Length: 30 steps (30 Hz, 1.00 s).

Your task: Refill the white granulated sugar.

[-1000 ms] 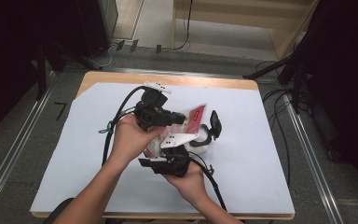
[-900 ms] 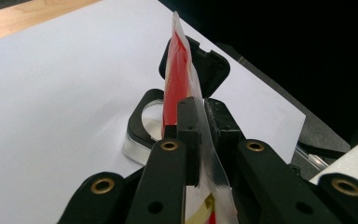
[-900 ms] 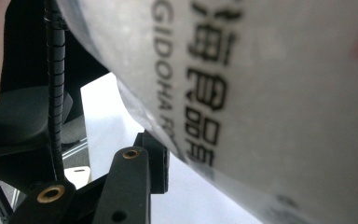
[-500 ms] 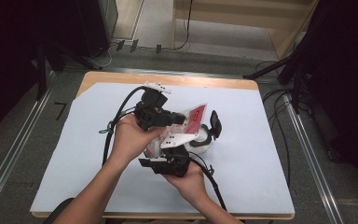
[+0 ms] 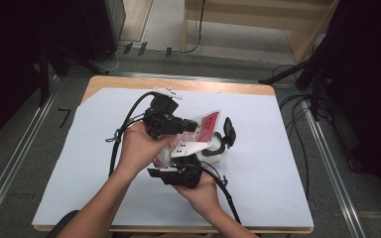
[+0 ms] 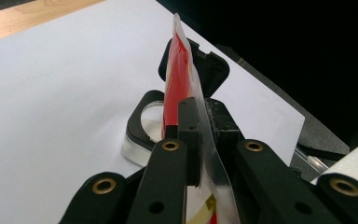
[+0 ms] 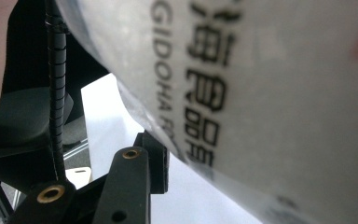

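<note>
Left tongs (image 6: 200, 140) are clamped on a red-and-clear plastic sachet (image 6: 179, 70), held edge-on between the jaws in the left gripper view. In the high view the sachet (image 5: 207, 124) sits above the middle of the worktop, angled up to the right, with the left tongs (image 5: 191, 126) on its near-left edge.

Right tongs (image 5: 178, 161): held low, just below the left hand (image 5: 141, 146), pointing up at the sachet's lower end. In the right gripper view the clear printed film of the sachet (image 7: 270, 93) lies right across the lens, with one black jaw beside it. The other jaw is hidden, so I cannot tell whether these tongs are open or closed.

Under the sachet is a small clear container with a black hinged lid (image 6: 196, 65) standing open. The container (image 5: 217, 146) rests on the sheet, just right of the right hand (image 5: 203, 191). The sachet hangs above its mouth (image 6: 151, 123); contact can't be told.

Surface: a wooden worktop (image 5: 129, 82) covered almost fully by a white sheet (image 5: 278, 188); bare wood shows along the far edge and a thin strip at the near edge.

Room: grey carpeted floor (image 5: 25, 139) around the worktop, metal rails (image 5: 10, 168) running along both sides, cables (image 5: 297, 134) loose on the right, dark curtains (image 5: 367, 74) on the left and right, light wooden furniture (image 5: 258, 15) at the back.
</note>
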### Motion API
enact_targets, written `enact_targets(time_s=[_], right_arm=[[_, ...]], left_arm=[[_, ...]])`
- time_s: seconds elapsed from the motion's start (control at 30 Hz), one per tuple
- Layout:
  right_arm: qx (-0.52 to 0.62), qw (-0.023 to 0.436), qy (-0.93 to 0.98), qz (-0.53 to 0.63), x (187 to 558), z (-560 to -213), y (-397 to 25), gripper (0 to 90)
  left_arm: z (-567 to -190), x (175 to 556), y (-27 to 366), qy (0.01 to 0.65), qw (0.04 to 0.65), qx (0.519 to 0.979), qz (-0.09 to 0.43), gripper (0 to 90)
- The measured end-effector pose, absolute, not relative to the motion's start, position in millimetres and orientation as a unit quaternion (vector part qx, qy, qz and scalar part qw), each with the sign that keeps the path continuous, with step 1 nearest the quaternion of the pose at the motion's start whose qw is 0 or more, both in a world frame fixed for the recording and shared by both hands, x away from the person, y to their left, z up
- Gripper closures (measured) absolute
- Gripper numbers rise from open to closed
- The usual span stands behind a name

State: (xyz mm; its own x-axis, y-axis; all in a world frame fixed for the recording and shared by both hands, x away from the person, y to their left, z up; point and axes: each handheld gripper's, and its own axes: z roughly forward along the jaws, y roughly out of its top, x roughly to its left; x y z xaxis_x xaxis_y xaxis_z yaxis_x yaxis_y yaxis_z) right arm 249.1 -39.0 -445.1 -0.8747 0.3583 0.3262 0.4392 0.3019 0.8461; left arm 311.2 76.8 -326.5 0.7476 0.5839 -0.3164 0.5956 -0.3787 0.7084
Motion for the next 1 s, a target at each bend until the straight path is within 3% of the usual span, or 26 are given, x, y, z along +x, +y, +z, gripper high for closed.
enact_targets(time_s=[1.0], right_arm=[[-0.251,0.034,-0.804,-0.538,249.1,-442.8,-38.2,65.3]], left_arm=[[-325.6,314.4,76.2,0.360,0.430,0.828,-0.016,86.5]])
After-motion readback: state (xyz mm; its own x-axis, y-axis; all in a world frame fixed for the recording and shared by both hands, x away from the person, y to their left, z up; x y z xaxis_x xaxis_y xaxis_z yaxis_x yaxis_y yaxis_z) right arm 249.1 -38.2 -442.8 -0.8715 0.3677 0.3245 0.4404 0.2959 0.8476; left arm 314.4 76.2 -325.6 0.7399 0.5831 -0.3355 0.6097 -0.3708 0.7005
